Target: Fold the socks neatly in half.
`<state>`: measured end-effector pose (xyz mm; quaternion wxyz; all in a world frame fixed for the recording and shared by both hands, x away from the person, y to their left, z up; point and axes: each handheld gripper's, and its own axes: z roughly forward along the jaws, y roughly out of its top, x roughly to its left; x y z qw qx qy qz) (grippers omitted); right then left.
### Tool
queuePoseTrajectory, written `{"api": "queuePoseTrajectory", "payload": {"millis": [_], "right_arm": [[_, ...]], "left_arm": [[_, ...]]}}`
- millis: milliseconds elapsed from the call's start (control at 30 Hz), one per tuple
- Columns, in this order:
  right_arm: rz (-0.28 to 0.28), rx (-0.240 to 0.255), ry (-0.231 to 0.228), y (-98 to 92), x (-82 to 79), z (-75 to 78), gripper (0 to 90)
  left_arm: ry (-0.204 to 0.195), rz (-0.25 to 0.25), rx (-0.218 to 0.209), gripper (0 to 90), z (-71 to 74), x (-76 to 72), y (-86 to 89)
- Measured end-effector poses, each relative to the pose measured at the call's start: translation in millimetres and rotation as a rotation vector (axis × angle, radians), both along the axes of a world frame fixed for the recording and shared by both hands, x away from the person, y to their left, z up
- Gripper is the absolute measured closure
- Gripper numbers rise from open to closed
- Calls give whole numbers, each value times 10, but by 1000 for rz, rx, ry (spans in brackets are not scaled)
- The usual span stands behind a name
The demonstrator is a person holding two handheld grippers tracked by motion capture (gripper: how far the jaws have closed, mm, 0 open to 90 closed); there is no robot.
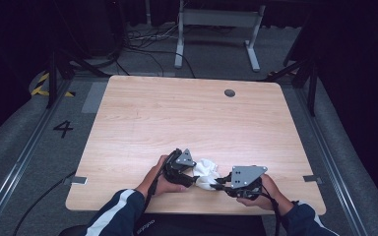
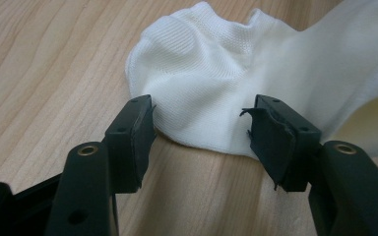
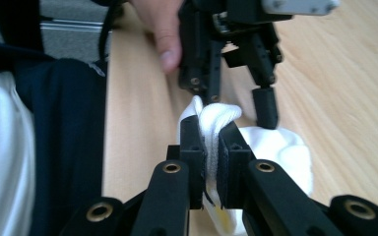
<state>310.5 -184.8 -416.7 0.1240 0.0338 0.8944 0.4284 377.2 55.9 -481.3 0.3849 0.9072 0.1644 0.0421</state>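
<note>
Wooden table [image 1: 177, 118]; right gripper [image 3: 210, 147] pinches white sock [image 3: 275, 147]; left gripper [image 2: 202, 128] fingers apart.

sock [image 2: 216, 83] cut off at right edge; part hidden between right hand-held gripper [image 3: 210, 147] jaws.

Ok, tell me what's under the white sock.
The white sock lies on the wooden table, whose bare wood shows all round it. Whatever might sit beneath its bunched fabric is covered. The right gripper pinches one end.
</note>
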Motion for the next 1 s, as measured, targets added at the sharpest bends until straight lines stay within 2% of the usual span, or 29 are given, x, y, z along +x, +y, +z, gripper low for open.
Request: {"api": "queuePoseTrajectory", "payload": {"millis": [67,167,300,333,400,467,500,533,567,600,633,800,1000], "right_arm": [[-22,12,11,-7,49,2,844],[-45,28,23,-6,118,3,845],[-64,26,29,19,183,-12,844],[-65,26,31,24,189,-14,844],[-70,21,32,37,210,-16,843],[-76,26,31,50,230,-11,839],[-75,23,30,62,239,-6,837],[-74,22,28,70,242,-3,836],[-71,17,24,84,252,1,835],[-69,14,22,94,259,2,834],[-65,10,20,112,271,3,832],[-58,3,8,155,338,-3,823],[-107,-6,18,181,557,-80,822]], "left_arm": [[-1,0,1,423,1,1,2],[19,6,-9,410,3,8,20],[22,4,-47,377,37,17,71],[5,14,-44,372,65,18,92],[11,27,-65,379,115,45,147],[8,41,-54,388,118,52,158],[21,48,-37,389,89,69,167],[11,47,-1,391,72,73,156],[10,49,9,392,63,71,151],[10,49,9,393,63,71,151],[27,35,9,402,38,82,147],[26,35,1,417,15,80,150],[18,28,1,427,11,82,161]]}}
